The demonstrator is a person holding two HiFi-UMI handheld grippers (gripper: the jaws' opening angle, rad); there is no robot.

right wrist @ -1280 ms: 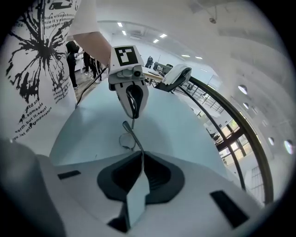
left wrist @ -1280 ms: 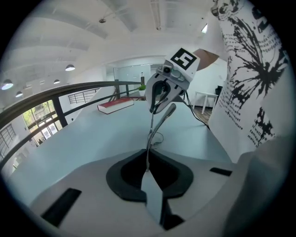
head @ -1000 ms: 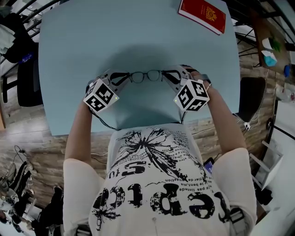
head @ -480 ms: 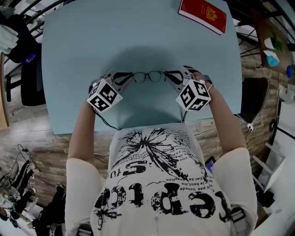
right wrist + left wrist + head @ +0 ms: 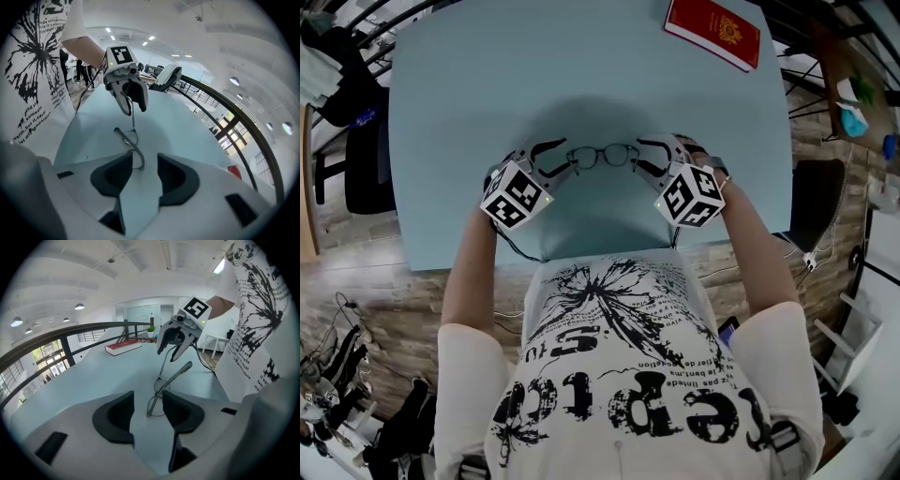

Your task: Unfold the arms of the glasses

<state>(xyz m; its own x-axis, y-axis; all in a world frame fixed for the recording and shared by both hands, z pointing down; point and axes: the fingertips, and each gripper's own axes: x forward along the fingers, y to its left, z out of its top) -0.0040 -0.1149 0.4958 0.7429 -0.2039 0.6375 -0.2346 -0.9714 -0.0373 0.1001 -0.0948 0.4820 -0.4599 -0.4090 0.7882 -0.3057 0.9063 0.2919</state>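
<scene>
Dark-framed glasses [image 5: 602, 156] on blue table [image 5: 581, 66] (arms [image 5: 177, 373] unfolded), red book [image 5: 712, 28] well apart

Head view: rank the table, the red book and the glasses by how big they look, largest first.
1. table: fills most of the upper picture.
2. red book: cut off by the top edge, yet clearly next.
3. glasses: a thin frame, smallest.

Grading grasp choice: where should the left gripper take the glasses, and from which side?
Probably the frame's left end near the hinge, from the left along the table. The glasses stand there, that thin end between the left gripper's jaws, which have just been opening and don't press it.
</scene>
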